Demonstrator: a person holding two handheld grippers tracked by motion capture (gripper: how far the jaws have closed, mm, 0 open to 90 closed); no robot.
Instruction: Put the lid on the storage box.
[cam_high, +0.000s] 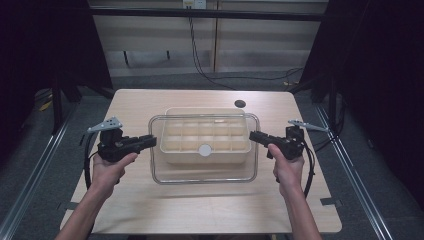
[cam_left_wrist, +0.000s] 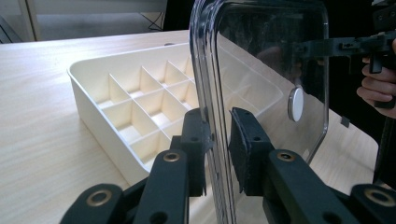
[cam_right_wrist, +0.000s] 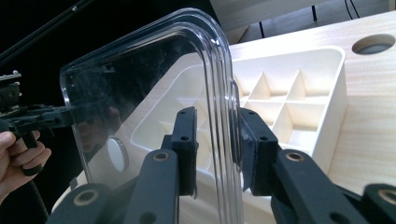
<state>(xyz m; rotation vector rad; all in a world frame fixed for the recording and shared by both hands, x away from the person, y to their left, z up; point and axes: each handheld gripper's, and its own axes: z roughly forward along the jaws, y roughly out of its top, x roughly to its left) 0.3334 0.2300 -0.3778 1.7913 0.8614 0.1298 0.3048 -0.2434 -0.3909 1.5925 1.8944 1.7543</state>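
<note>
Lid (cam_high: 205, 170), clear, clamped at both short ends: left gripper (cam_left_wrist: 218, 149) on one rim, right gripper (cam_right_wrist: 217, 154) on the opposite. Long axis spanning gripper to gripper, held level above compartment tray (cam_high: 172, 150). Neither hand nearer; tray directly beneath.
</note>
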